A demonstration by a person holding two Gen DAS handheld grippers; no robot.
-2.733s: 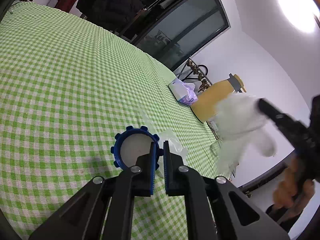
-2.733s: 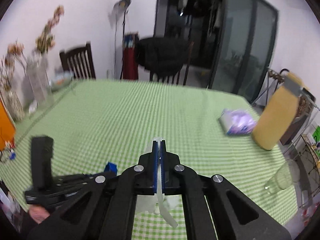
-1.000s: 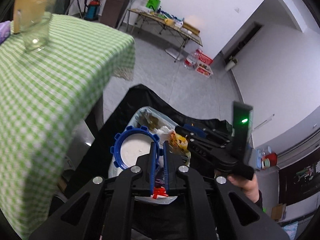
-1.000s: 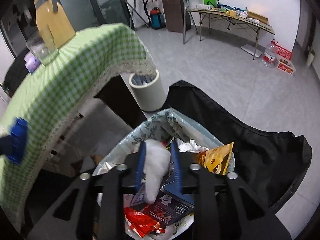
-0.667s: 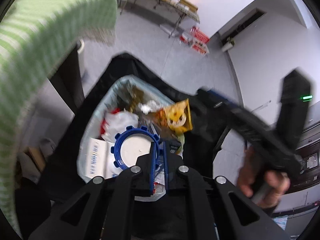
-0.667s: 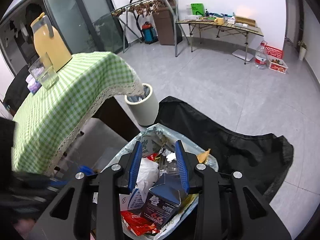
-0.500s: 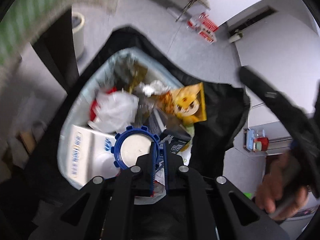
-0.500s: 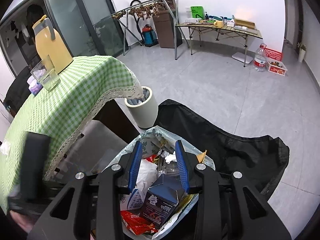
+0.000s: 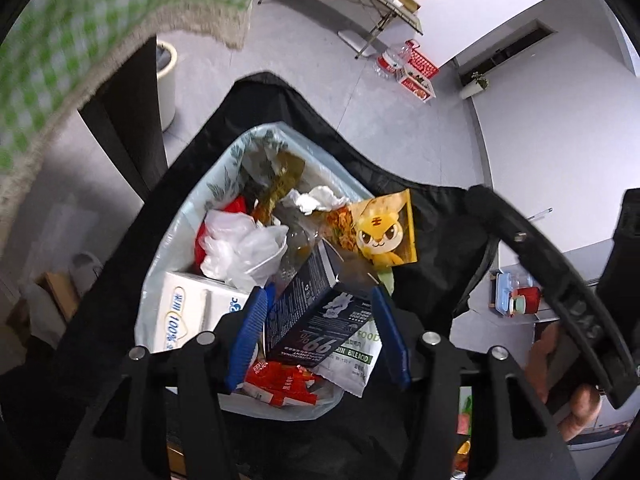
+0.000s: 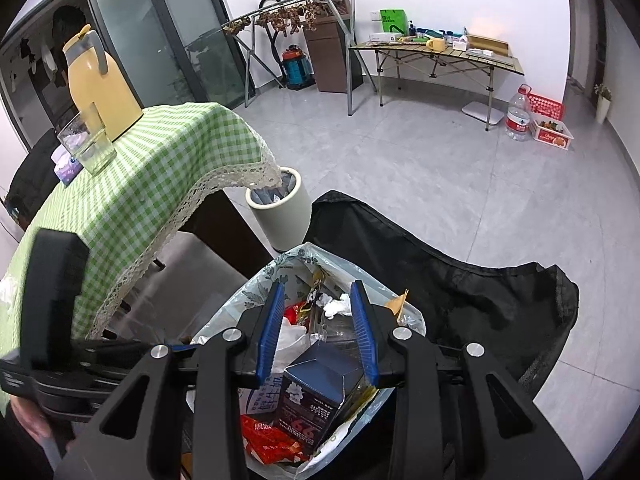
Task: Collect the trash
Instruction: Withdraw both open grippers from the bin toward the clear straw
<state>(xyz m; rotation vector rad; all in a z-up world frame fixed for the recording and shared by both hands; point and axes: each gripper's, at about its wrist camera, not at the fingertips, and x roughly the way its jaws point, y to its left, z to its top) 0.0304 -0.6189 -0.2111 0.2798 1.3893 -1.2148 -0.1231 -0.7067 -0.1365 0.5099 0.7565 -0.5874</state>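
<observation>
— Both grippers hang over the trash bag [image 9: 188,216]?
— Yes. The left gripper [image 9: 318,334] is opening, nothing pinched; the right gripper [image 10: 318,330] stands spread, empty. Dumping looks finished.
— Next?
— Probably back to the table [image 10: 160,168] beside the bag for more.

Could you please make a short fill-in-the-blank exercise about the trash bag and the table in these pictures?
1. The snack packet lying in the trash bag shows a cartoon animal and is mainly ____ in colour.
2. The tablecloth is checked white and ____.
3. A clear ____ stands beside the yellow jug on the table.
4. Neither the left claw nor the right claw is ____ anything.

Missing words: yellow; green; glass; holding
</observation>
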